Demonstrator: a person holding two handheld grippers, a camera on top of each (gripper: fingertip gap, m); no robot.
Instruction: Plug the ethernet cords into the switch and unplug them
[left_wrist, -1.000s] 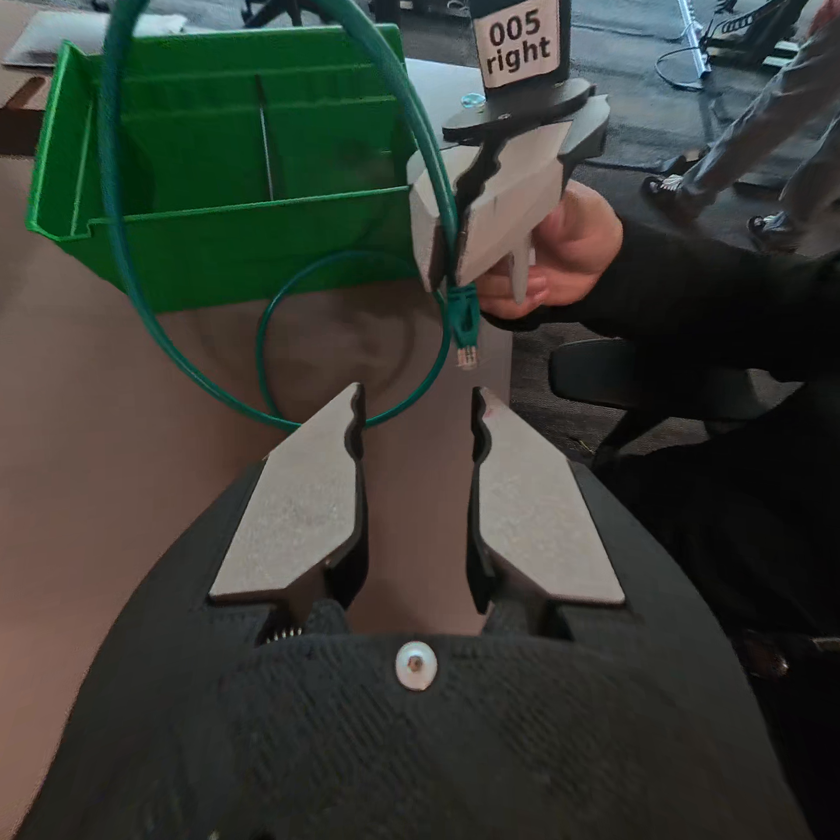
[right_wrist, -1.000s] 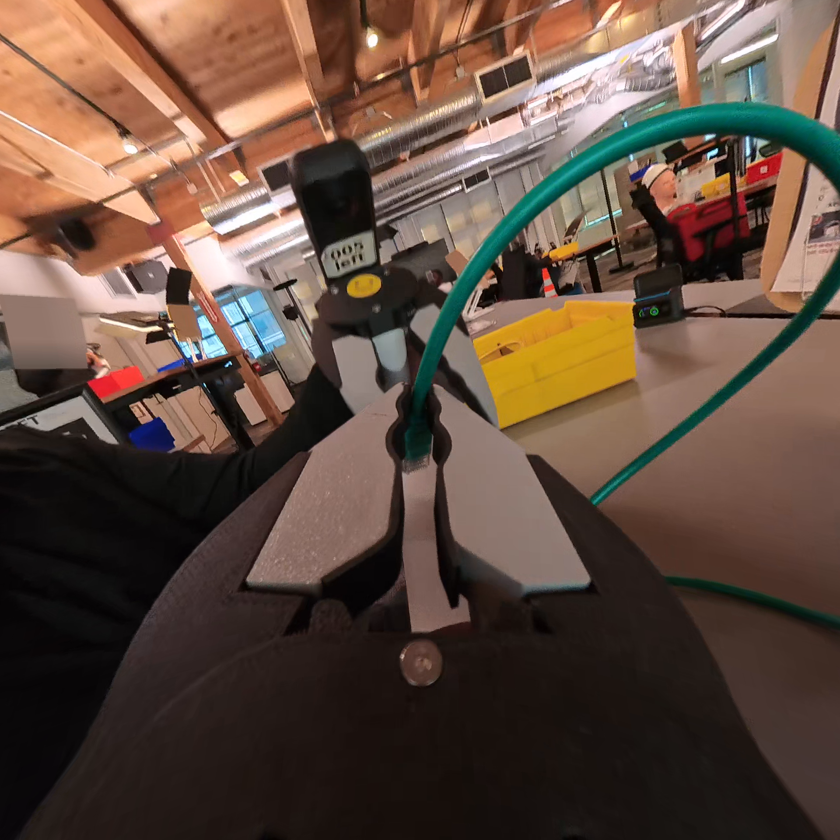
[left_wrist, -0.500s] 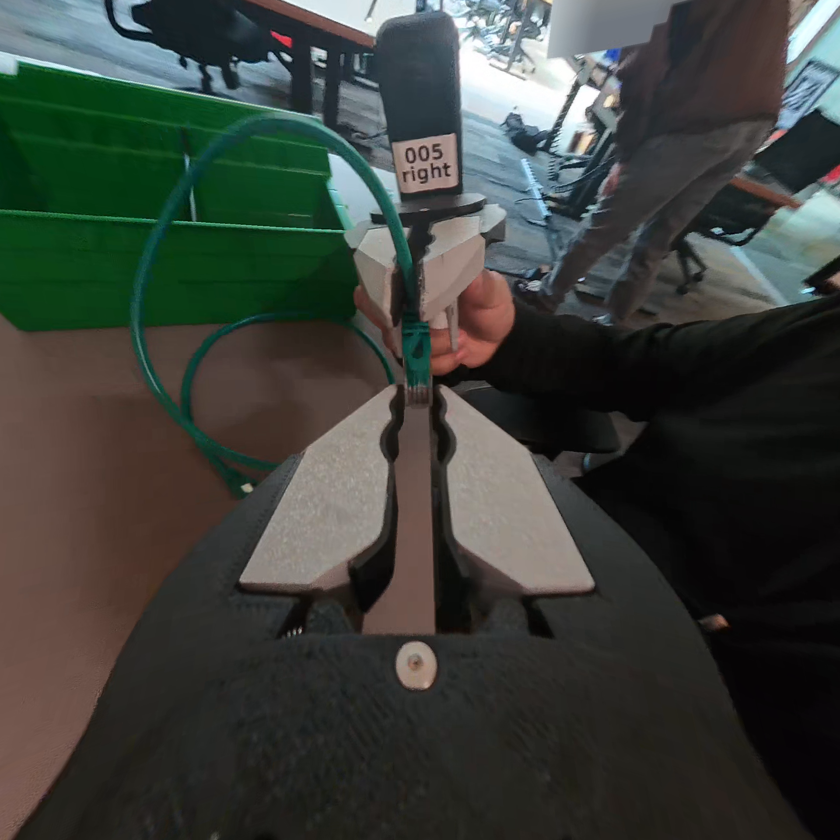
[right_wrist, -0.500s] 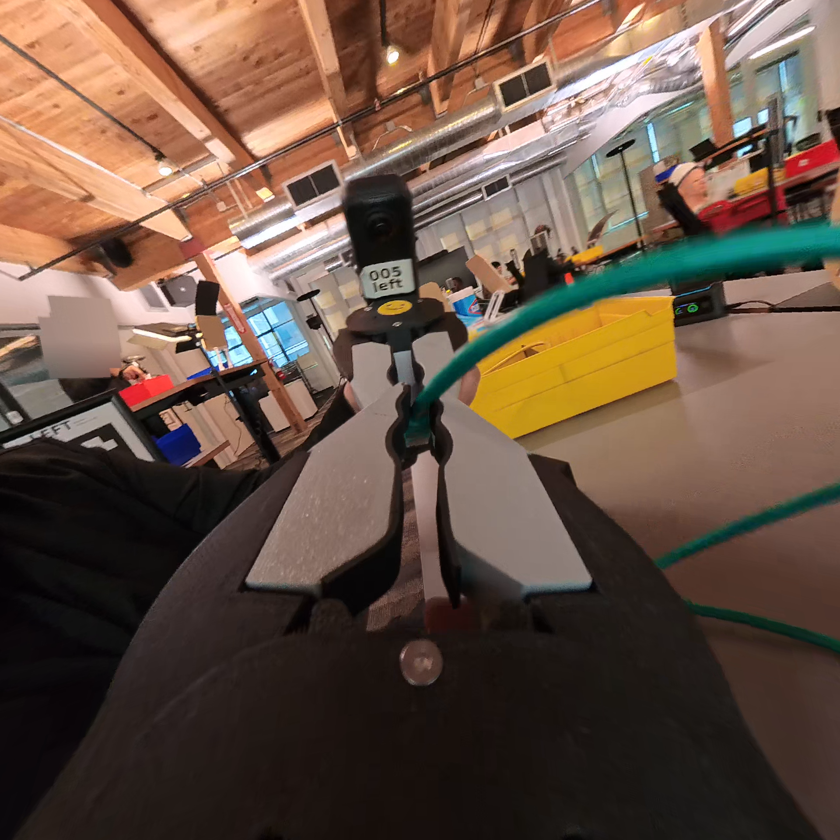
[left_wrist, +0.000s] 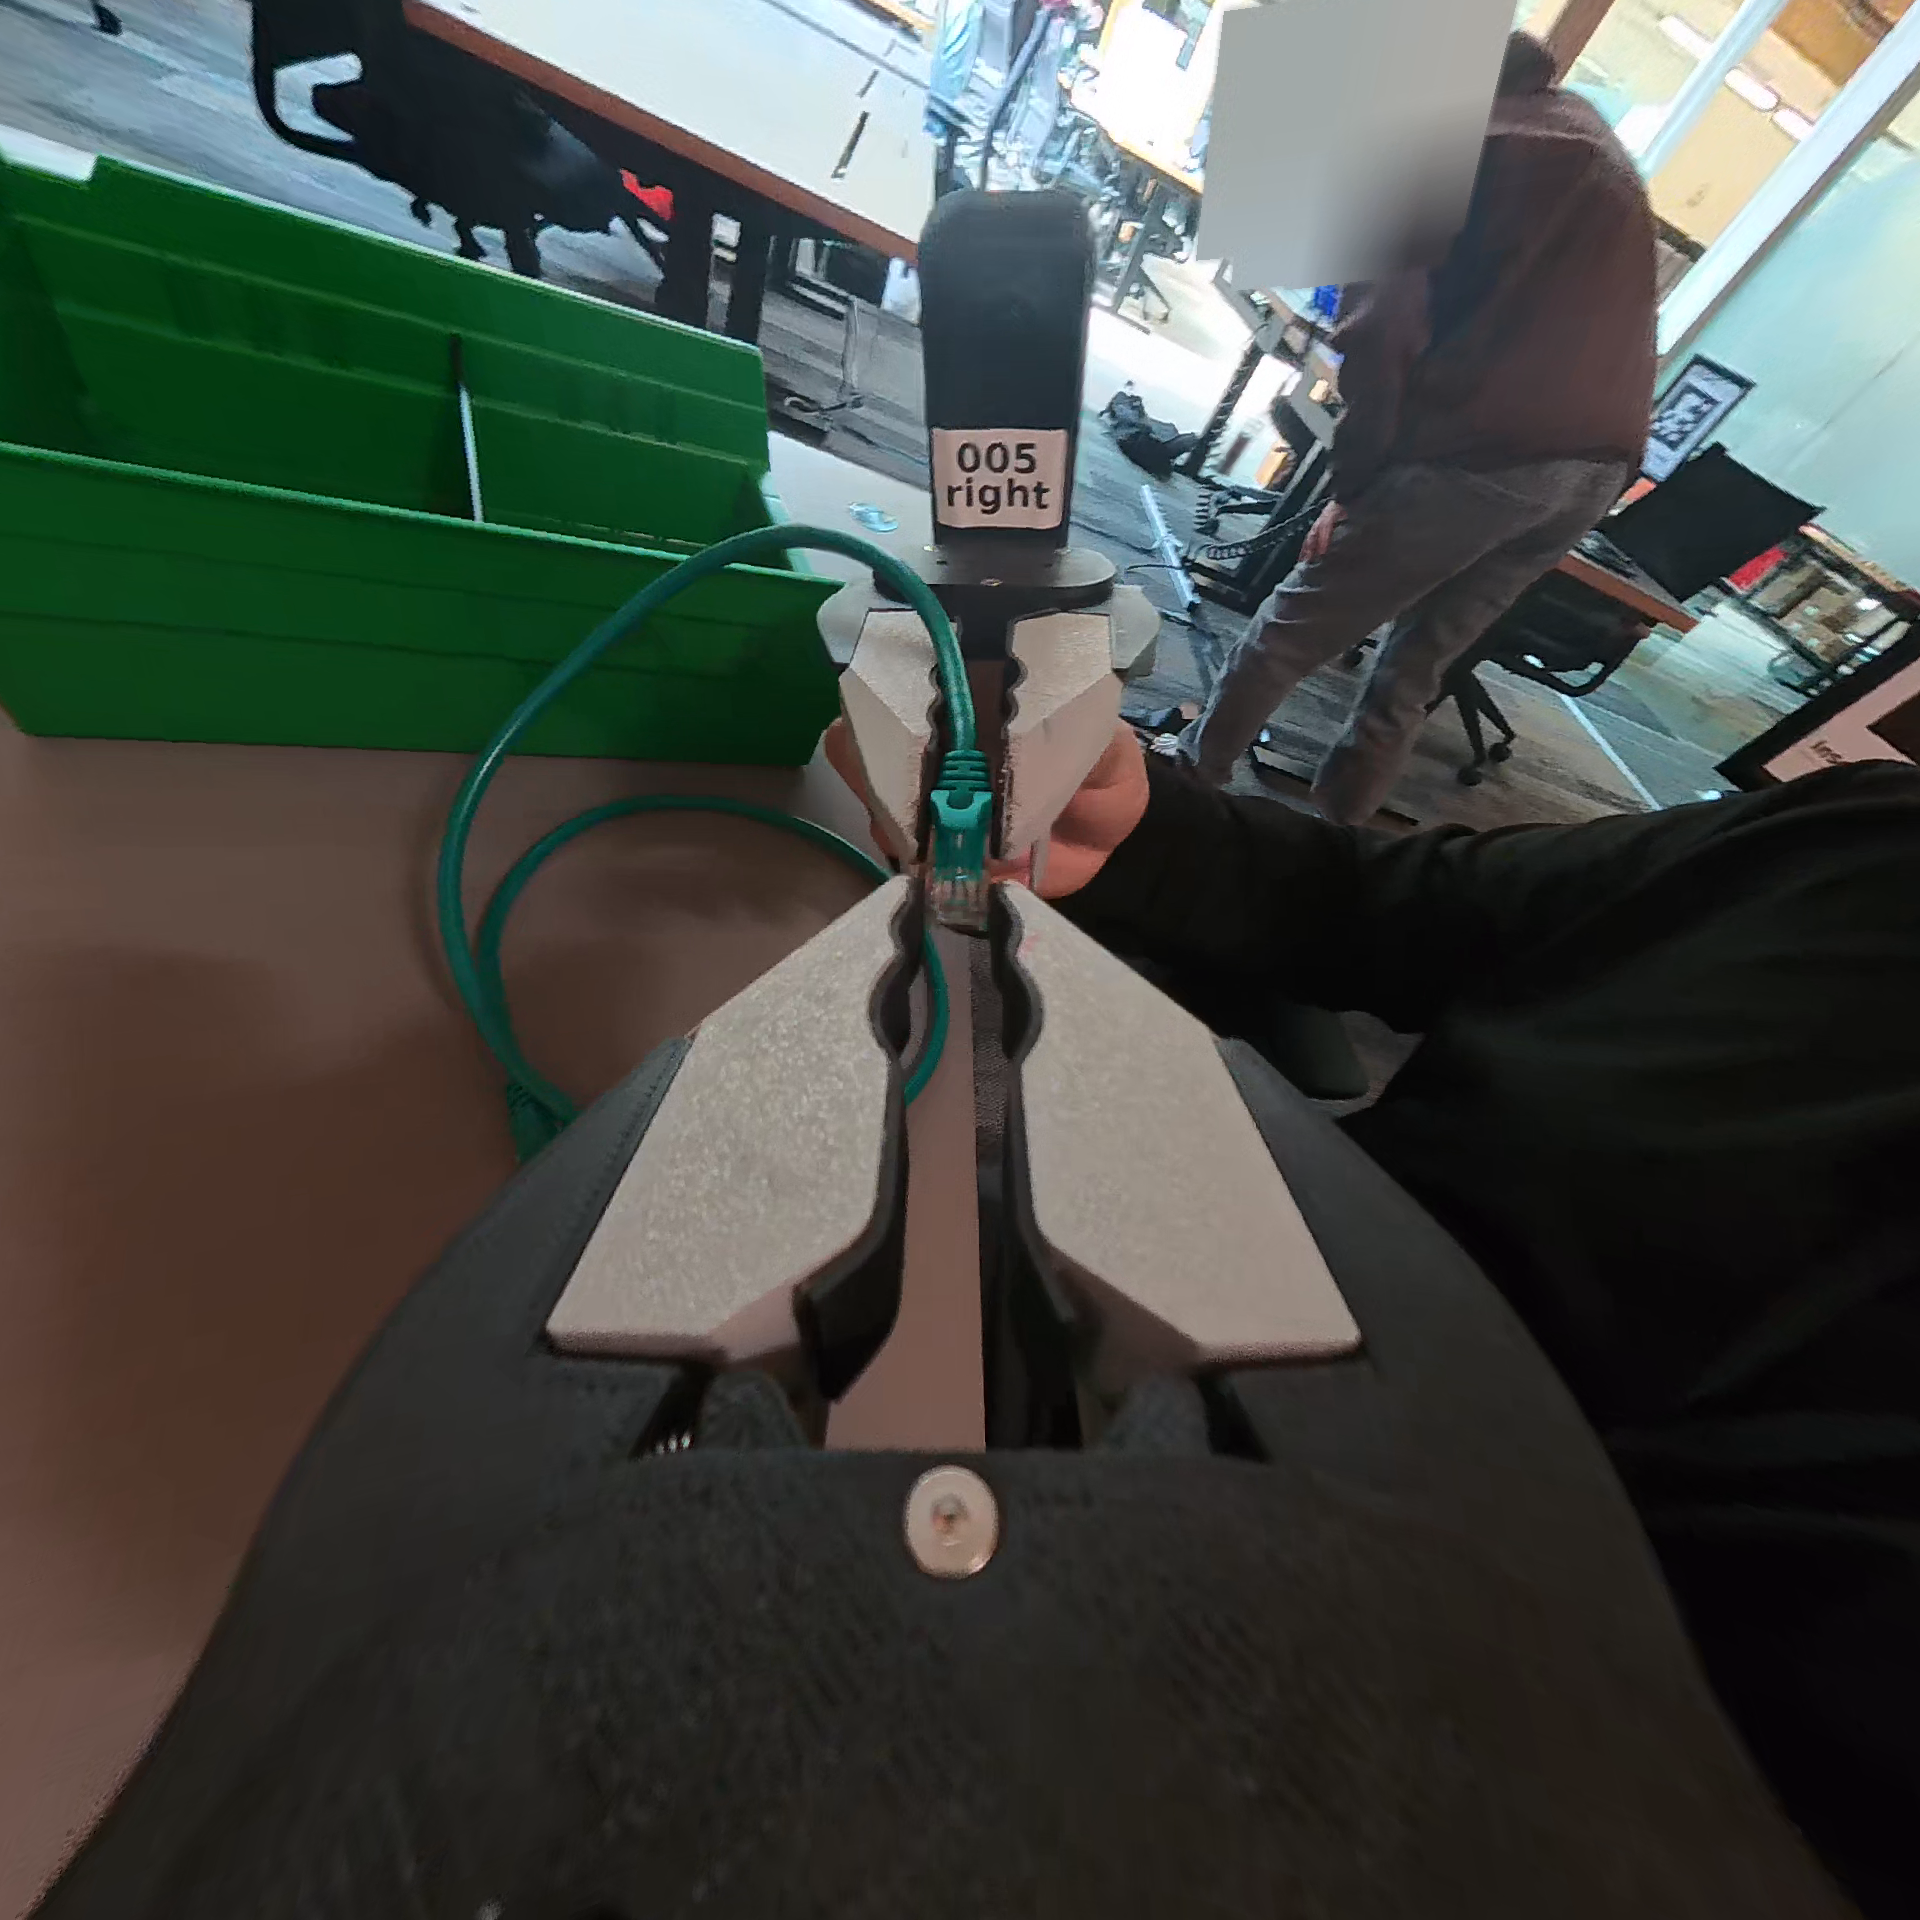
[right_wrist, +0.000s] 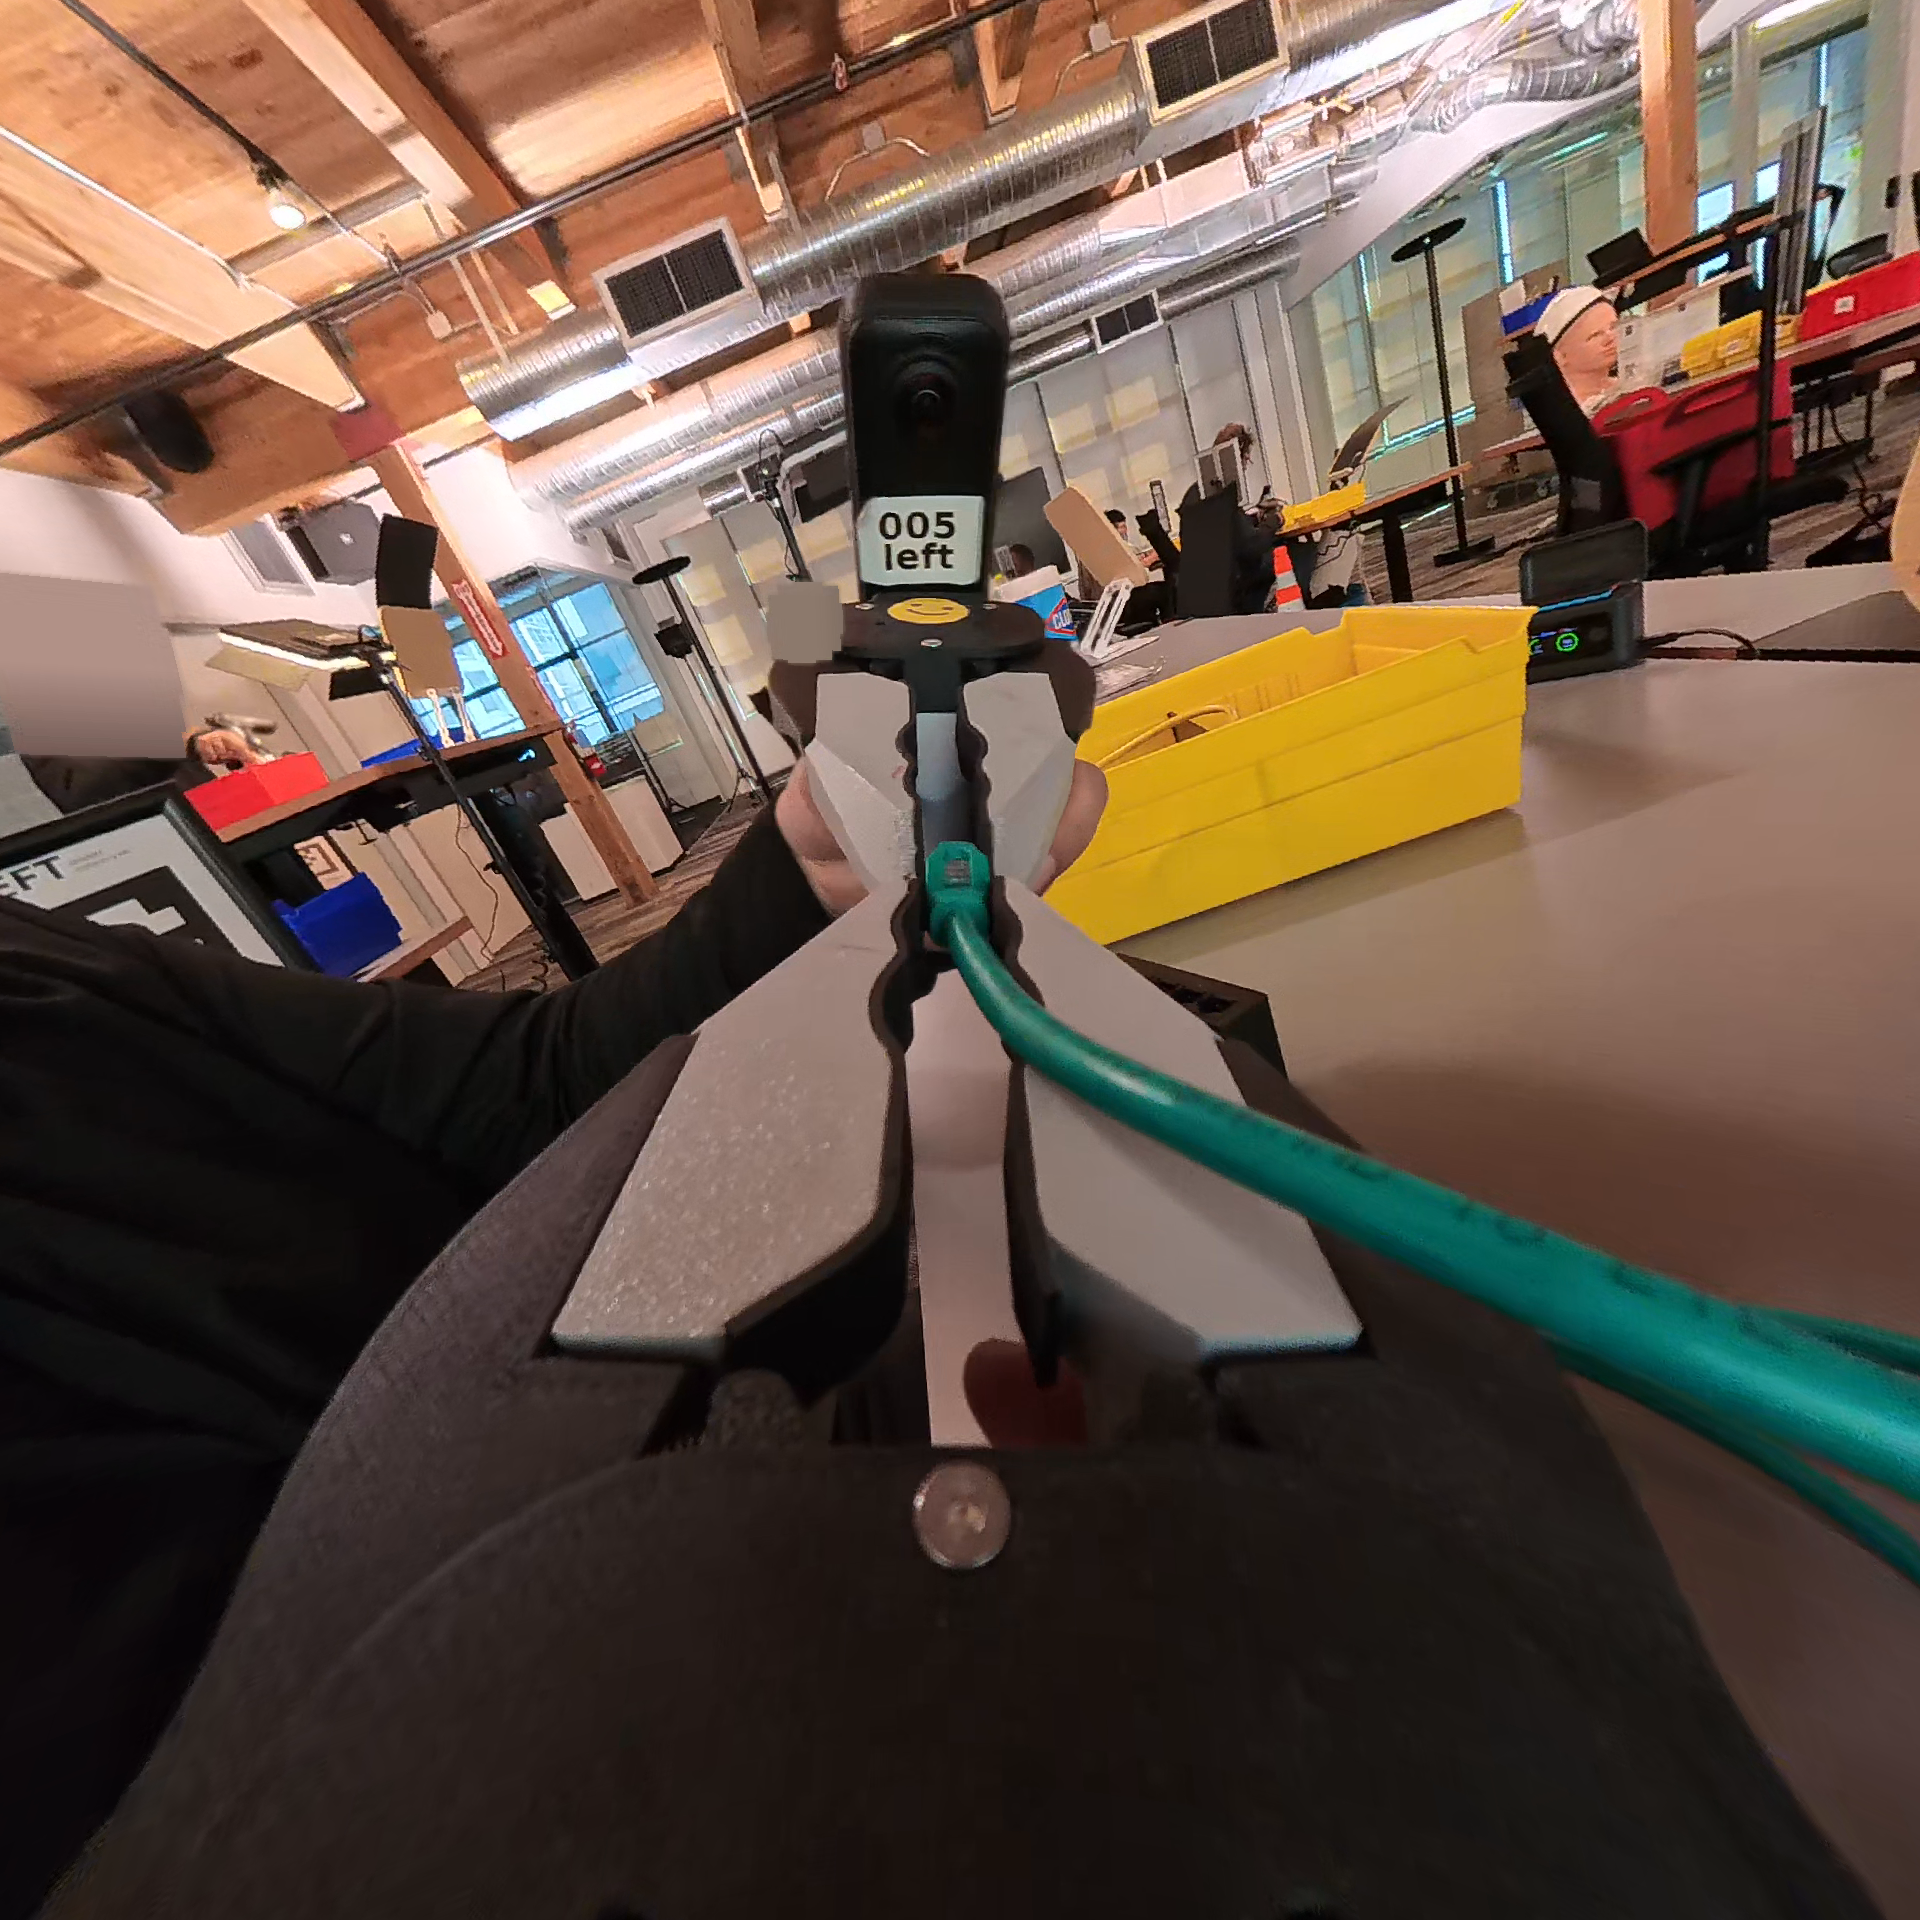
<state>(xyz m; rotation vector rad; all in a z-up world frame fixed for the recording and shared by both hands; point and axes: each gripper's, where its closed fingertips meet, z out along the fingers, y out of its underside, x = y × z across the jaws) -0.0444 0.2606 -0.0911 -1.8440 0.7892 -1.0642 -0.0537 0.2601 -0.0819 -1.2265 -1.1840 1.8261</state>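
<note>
Brown worktop with a green bin behind; right claw is clamped on the green ethernet cord by its plug, and left claw looks pinched on the plug tip, hard to say.

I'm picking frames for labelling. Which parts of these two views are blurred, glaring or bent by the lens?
Left wrist view: the green plug and the right hand-held gripper are sharp; bright windows wash out the far right; the green bin bows. Right wrist view: the green cable smears near the lens; the yellow bin is clear.
</note>
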